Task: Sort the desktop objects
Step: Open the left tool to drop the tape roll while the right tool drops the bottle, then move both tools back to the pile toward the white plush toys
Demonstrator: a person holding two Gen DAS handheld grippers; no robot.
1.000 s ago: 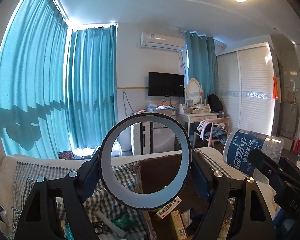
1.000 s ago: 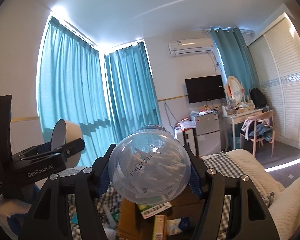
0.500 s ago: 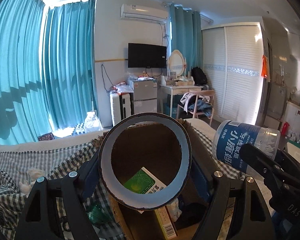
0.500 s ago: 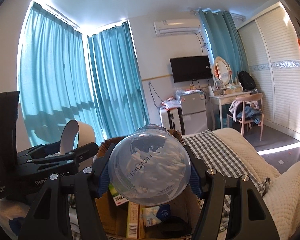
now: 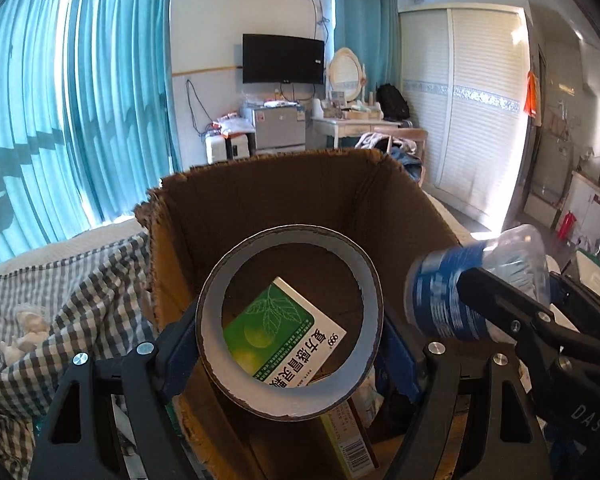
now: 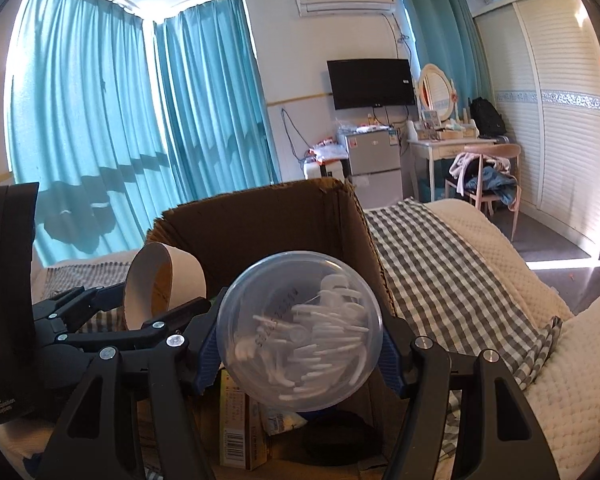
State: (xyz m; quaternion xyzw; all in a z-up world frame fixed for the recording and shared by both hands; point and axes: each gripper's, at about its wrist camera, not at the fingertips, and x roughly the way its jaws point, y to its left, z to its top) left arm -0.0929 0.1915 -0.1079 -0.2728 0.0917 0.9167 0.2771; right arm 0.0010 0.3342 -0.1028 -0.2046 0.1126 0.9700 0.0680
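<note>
Left gripper (image 5: 288, 344) tilted downward, blue pads clamped on both sides of a tape roll (image 5: 288, 344) between fingers, right gripper (image 6: 298, 338) alongside, also angled down, pads pressed against a clear jar (image 6: 298, 338) filling the finger gap

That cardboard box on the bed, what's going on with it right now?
A person is sorting things into the cardboard box with a gripper in each hand. The left gripper holds a tape roll over the open box, and the right gripper holds a clear plastic jar of small white pieces beside it. Neither has been let go yet. A green medicine box already lies inside.
</note>
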